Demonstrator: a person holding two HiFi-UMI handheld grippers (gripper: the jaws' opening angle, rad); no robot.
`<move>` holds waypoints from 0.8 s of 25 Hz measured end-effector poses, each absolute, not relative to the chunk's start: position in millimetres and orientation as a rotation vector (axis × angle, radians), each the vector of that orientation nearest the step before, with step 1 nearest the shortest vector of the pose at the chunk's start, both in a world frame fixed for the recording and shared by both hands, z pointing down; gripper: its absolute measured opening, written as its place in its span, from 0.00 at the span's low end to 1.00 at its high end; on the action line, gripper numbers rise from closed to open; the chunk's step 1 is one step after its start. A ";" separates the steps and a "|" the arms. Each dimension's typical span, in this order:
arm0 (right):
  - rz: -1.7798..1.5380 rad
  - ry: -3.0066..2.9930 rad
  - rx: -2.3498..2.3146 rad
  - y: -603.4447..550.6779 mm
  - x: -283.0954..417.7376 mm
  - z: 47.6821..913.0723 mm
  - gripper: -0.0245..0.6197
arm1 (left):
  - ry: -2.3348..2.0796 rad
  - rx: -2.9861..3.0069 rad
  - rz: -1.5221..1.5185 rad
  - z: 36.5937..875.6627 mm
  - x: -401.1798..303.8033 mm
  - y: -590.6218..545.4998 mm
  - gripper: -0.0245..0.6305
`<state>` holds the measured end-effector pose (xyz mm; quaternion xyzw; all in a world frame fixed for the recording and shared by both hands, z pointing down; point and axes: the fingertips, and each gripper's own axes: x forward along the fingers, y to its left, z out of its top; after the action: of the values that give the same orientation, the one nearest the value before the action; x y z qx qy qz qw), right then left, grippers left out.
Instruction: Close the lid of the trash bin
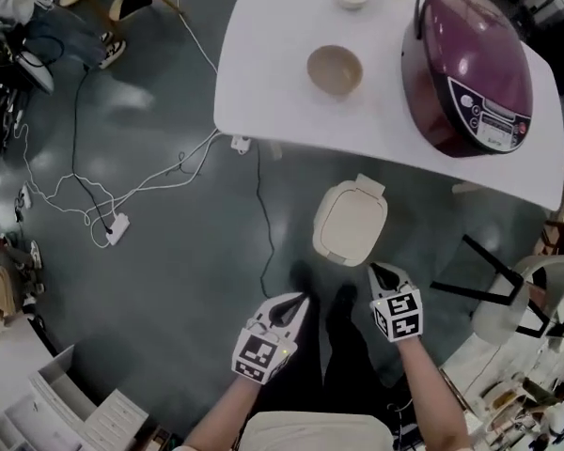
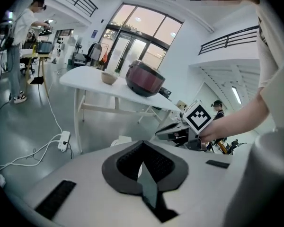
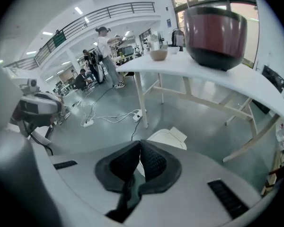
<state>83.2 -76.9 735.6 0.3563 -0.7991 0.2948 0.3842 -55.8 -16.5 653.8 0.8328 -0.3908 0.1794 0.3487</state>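
Bin lid (image 1: 350, 224) closed; left tongs (image 1: 299, 301), right tongs (image 1: 383, 272) shut, empty.

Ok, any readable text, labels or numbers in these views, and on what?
No text can be read.
Cooker panel: print too small.
Blue wall sign: blurred.
Left marker cube, right marker cube: patterns only, no words.

Open floor (image 1: 188, 280) left of the trash bin (image 1: 350, 222) — table (image 1: 273, 26) edge just beyond, black legs (image 1: 484, 275) crowd its right.
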 end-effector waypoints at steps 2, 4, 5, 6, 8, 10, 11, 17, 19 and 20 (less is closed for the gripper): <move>0.754 -2.061 0.976 -79.2 83.8 694.4 0.06 | -1.005 2.179 0.452 623.6 -58.7 -21.3 0.06; 0.758 -2.088 1.042 -77.4 85.2 649.7 0.06 | -0.994 2.197 0.445 593.1 -61.0 -21.5 0.06; 0.754 -2.103 1.071 -75.5 86.2 626.5 0.06 | -0.987 2.206 0.442 578.0 -61.5 -20.0 0.06; 0.743 -2.119 1.100 -73.2 87.9 603.5 0.06 | -0.982 2.217 0.439 563.2 -61.5 -18.2 0.06; 0.714 -2.151 1.155 -66.7 94.6 559.3 0.06 | -0.975 2.238 0.428 533.1 -59.2 -13.5 0.06; 0.692 -2.182 1.204 -57.8 104.1 518.5 0.06 | -0.980 2.268 0.411 501.9 -55.0 -9.5 0.06; 0.682 -2.200 1.227 -54.0 109.0 499.8 0.06 | -0.988 2.287 0.400 487.3 -52.8 -9.0 0.06; 0.579 -2.287 1.311 -22.0 135.1 415.4 0.06 | -1.042 2.383 0.321 419.4 -35.9 6.6 0.06; 0.532 -2.312 1.321 -6.9 144.7 393.7 0.06 | -1.053 2.410 0.312 403.3 -26.0 19.4 0.06; 0.510 -2.324 1.325 1.3 149.5 383.6 0.06 | -1.058 2.423 0.308 395.9 -21.2 26.7 0.06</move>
<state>149.5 1.3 383.6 0.4759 -0.8348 0.1831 0.2074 -21.2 26.7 395.9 0.8842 -0.3861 0.1124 0.2377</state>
